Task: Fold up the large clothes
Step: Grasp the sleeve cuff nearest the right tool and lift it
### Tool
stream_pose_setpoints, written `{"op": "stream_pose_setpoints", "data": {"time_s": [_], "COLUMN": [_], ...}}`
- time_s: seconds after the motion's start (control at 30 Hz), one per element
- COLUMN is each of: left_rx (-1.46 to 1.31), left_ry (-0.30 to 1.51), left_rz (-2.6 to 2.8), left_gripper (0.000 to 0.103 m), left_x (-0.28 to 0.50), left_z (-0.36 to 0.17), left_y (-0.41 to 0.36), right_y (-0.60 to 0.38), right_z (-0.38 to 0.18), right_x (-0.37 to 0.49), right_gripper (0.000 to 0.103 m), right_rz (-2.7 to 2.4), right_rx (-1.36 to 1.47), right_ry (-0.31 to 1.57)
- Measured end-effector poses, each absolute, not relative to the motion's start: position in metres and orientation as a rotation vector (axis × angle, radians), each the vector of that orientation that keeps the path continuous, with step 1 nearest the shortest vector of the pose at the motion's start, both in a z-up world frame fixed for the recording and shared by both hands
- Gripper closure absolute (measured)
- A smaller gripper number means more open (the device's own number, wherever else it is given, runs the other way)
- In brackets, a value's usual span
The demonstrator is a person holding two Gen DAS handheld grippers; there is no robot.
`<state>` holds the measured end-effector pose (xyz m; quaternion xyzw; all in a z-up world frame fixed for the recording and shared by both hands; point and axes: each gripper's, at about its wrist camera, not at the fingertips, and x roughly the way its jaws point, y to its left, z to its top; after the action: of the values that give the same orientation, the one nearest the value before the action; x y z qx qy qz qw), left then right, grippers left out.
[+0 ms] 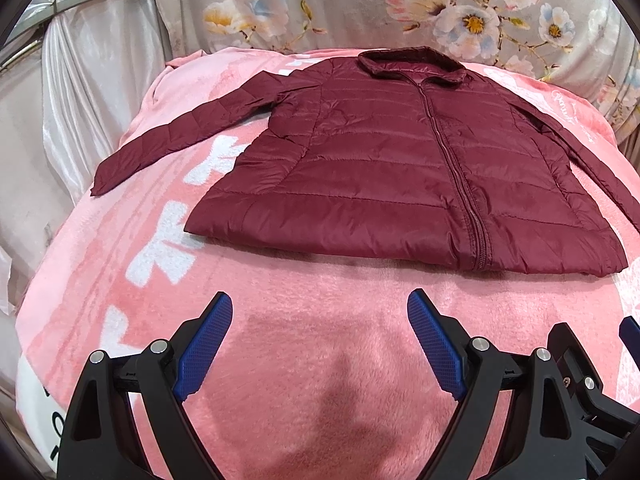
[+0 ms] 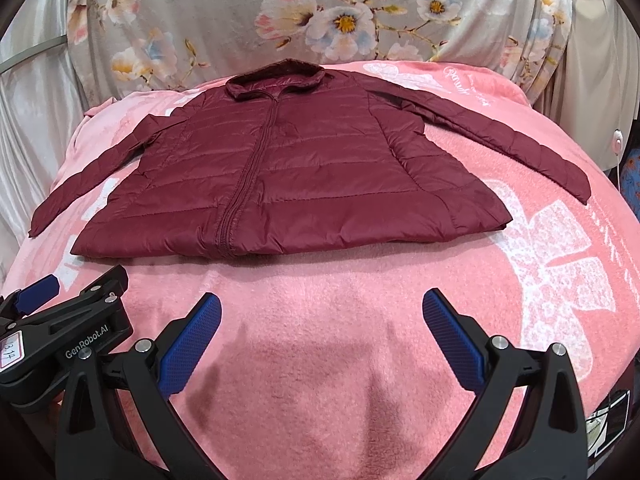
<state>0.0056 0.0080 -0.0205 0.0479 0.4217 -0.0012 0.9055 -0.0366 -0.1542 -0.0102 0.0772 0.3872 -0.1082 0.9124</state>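
A maroon quilted jacket [image 1: 380, 168] lies flat and zipped, front up, on a pink blanket [image 1: 320, 300], collar at the far side, both sleeves spread out. It also shows in the right wrist view [image 2: 288, 180]. My left gripper [image 1: 320, 308] is open and empty, hovering over the blanket short of the jacket's hem. My right gripper [image 2: 320, 308] is open and empty, also short of the hem. The left gripper's body [image 2: 68, 328] shows at the left of the right wrist view, beside the right gripper.
The pink blanket [image 2: 540, 280] has white bow prints. A grey floral fabric [image 1: 360, 4] stands behind the jacket. White satin drapery [image 1: 92, 92] hangs at the left. The blanket drops away at both sides.
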Motion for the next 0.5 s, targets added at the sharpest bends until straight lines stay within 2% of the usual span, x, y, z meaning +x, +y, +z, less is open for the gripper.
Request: {"op": "stream_pose_setpoints", "data": {"time_s": [0.23,0.5], "left_rx": [0.057,0.051], "left_ry": [0.886,0.847], "left_rz": [-0.012,0.044], "left_gripper": [0.016,0.016], "left_x": [0.02,0.053], "left_z": [-0.021,-0.016], "left_y": [0.016,0.036], "right_y": [-0.193,-0.363], "right_z": [-0.009,-0.002], "right_x": [-0.029,-0.009], "right_gripper": [0.005,0.005], "right_rz": [-0.249,-0.469], "right_rx": [0.175,0.433], "right_ry": [0.773,0.699]}}
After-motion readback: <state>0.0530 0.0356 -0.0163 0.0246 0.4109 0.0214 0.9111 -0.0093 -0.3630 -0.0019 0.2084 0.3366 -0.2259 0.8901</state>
